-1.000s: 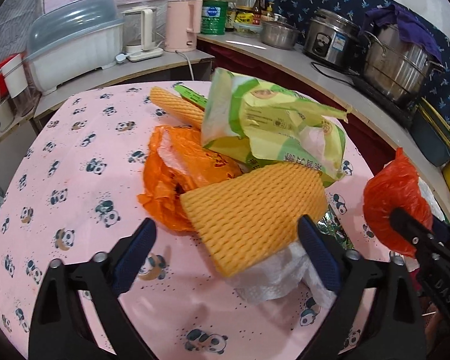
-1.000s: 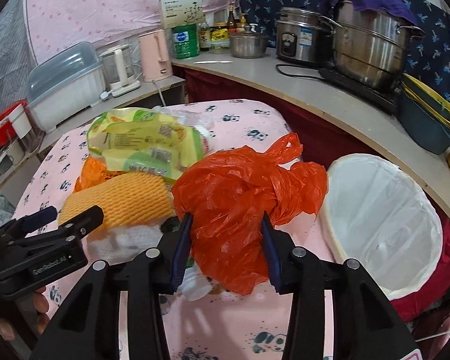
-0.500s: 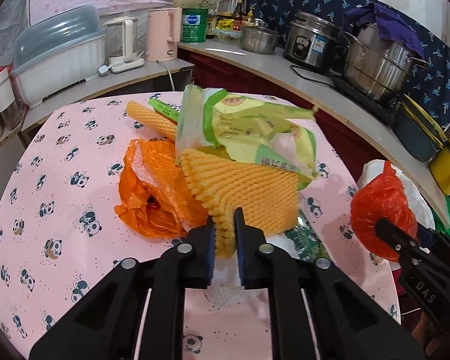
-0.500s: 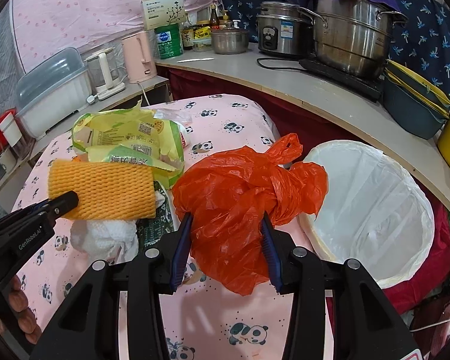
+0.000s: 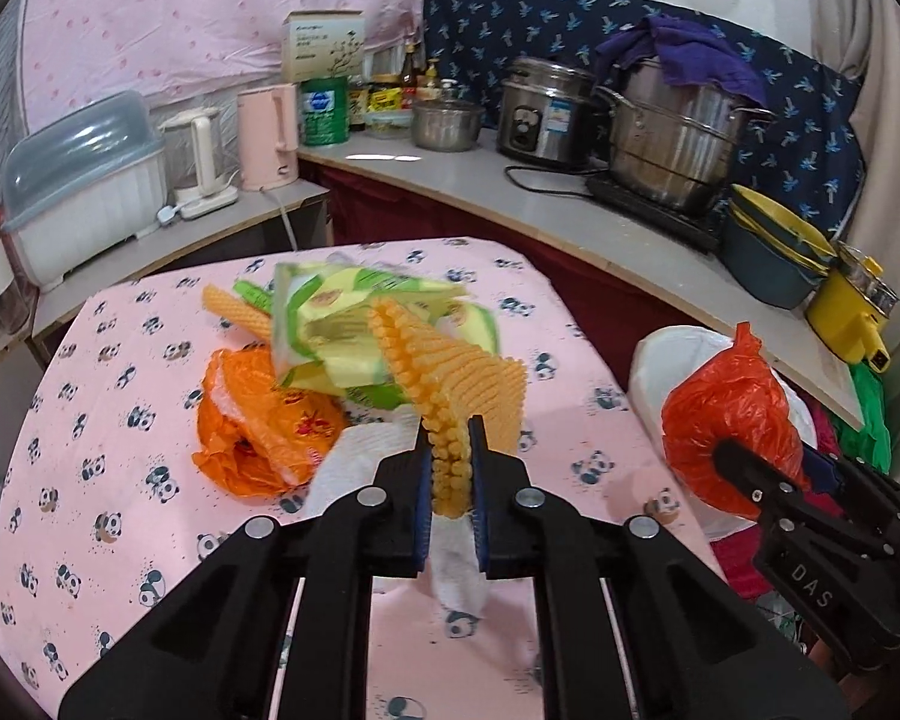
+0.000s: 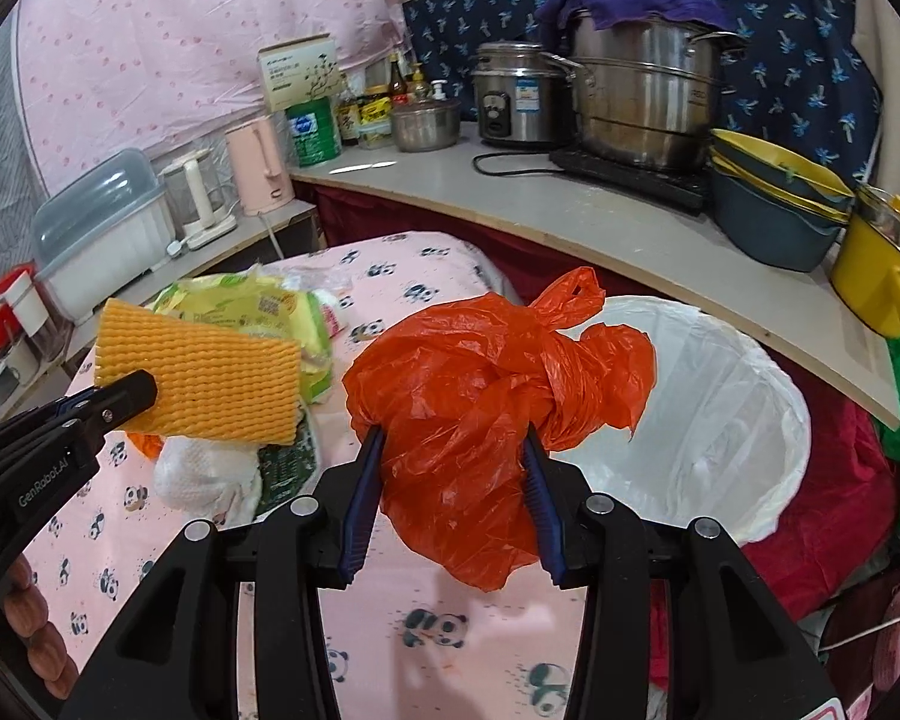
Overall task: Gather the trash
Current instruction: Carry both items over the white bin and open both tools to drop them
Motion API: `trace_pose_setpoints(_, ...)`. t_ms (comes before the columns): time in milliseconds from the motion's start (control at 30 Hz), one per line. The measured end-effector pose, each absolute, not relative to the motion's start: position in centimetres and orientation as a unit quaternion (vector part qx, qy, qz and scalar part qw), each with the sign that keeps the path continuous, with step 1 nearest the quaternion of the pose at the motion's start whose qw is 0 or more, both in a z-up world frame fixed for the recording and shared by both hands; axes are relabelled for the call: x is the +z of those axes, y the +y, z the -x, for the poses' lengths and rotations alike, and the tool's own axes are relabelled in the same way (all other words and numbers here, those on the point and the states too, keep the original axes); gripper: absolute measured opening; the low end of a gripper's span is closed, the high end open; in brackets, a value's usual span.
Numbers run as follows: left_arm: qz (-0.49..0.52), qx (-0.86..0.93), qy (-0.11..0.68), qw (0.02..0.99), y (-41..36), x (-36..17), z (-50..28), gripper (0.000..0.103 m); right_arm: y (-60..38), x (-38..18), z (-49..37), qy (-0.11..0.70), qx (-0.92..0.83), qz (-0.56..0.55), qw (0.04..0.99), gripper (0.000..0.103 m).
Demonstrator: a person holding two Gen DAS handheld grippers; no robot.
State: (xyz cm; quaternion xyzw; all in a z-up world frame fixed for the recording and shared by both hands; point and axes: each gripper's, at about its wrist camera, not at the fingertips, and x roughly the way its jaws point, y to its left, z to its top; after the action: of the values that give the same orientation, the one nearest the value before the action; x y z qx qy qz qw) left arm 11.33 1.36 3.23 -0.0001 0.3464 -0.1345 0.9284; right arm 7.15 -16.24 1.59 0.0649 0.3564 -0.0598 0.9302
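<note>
My left gripper (image 5: 450, 468) is shut on a yellow foam net (image 5: 450, 384), pinching its edge and holding it above the table; the same yellow foam net (image 6: 204, 372) shows in the right wrist view. A white paper towel (image 5: 354, 462) hangs under it. My right gripper (image 6: 453, 468) is shut on a knotted red plastic bag (image 6: 480, 396), lifted beside the white-lined trash bin (image 6: 708, 414). On the table lie an orange bag (image 5: 258, 432), a green-yellow wrapper (image 5: 342, 324) and a second foam net (image 5: 228, 306).
The pink panda-print tablecloth (image 5: 120, 480) covers the table. Behind it a counter (image 5: 570, 222) carries steel pots, a rice cooker, a pink kettle and bowls. A white dish box (image 5: 84, 192) stands at the far left. The bin sits at the table's right edge.
My left gripper went from wide open to shut on the yellow foam net and lifted it off the pile. My right gripper carried the red bag up and toward the bin.
</note>
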Motion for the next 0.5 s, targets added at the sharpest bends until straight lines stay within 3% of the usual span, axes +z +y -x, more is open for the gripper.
trace_pose_setpoints(500,-0.037,-0.235,0.333,0.912,-10.1,5.4,-10.0,0.01,-25.7,1.8,-2.7,0.333,-0.142,-0.122,0.924,0.042)
